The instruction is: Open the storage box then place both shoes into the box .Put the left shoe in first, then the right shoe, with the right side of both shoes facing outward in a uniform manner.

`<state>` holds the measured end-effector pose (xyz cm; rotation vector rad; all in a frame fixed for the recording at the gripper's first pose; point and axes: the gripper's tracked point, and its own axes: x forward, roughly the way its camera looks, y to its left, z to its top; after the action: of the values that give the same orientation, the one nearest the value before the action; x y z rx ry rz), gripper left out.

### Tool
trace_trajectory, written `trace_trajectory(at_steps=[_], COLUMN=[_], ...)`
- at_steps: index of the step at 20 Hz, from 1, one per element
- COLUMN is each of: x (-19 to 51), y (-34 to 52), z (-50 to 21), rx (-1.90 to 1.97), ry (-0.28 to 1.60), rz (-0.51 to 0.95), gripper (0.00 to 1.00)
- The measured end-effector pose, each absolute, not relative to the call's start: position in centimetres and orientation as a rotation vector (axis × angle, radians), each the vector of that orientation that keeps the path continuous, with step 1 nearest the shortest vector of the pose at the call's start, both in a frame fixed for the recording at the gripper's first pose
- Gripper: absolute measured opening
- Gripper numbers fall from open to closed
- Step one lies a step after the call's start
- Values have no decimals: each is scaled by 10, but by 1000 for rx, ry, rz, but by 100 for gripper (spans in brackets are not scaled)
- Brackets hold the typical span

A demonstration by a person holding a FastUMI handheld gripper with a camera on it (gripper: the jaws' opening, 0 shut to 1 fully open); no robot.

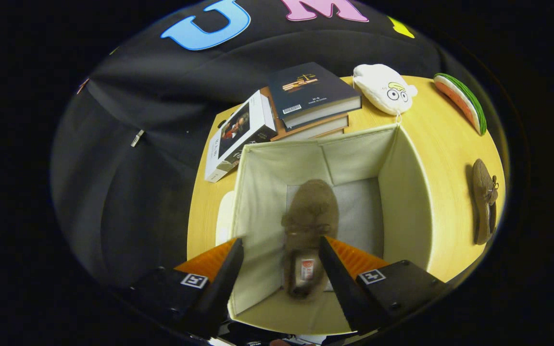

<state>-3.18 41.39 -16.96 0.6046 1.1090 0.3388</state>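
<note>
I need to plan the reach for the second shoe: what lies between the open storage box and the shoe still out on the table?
In the gripper view, only bare tabletop separates the storage box from the second shoe. The gripper hangs open over the first shoe inside.

Tabletop: pale wood, round-edged. Open storage box stands on it. Beyond the box, a stack of books, with one more book tilted against the stack's left. Right of the stack, a white plush; further right, a watermelon-slice toy. Right of the box, apart from it, one brown shoe.
</note>
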Motion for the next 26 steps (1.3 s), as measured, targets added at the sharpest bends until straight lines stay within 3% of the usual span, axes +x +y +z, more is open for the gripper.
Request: trace_trajectory(at_steps=[8,16,26], x=[-34,-31,-15], y=[380,296,100], z=[-133,-67,-72], rx=[613,543,344], ry=[998,735,511], rz=[380,486,310], gripper=[99,99,99])
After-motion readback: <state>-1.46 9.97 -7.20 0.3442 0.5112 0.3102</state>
